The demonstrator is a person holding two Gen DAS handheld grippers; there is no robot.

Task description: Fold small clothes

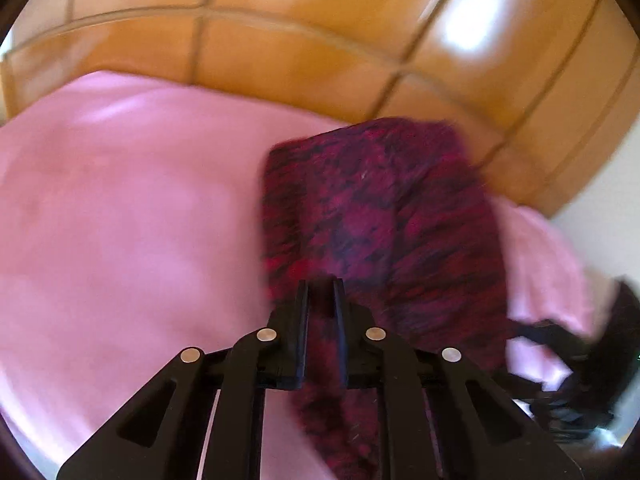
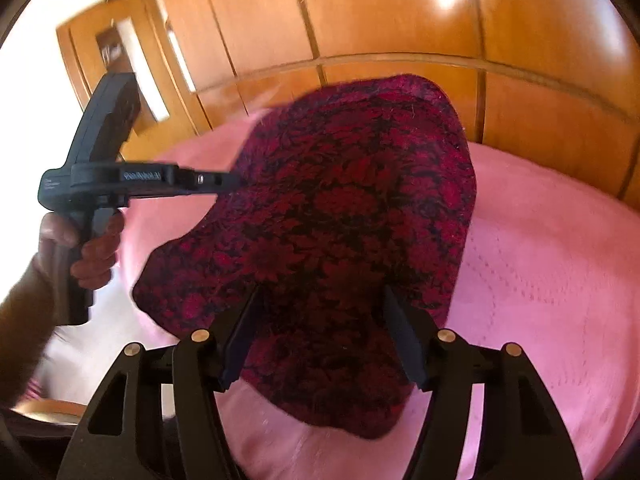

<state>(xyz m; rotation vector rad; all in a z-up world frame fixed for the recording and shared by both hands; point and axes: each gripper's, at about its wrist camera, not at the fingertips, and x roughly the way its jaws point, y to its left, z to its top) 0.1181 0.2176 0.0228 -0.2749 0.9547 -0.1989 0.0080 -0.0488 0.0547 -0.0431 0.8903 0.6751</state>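
Fold in progress: left tongs point(image 1: 322, 292) pinching knit point(image 2: 352, 216) edge, frame centre; right tongs point(image 2: 320, 328) spread above it; knit not yet flat on pink bed point(image 2: 540, 260).

The knitted garment point(image 2: 344, 224) lies on the bed cover point(image 2: 540, 264), headboard point(image 2: 400, 12) behind it. My left gripper point(image 2: 230, 182) meets its left edge; my right gripper point(image 2: 324, 340) straddles its near end.
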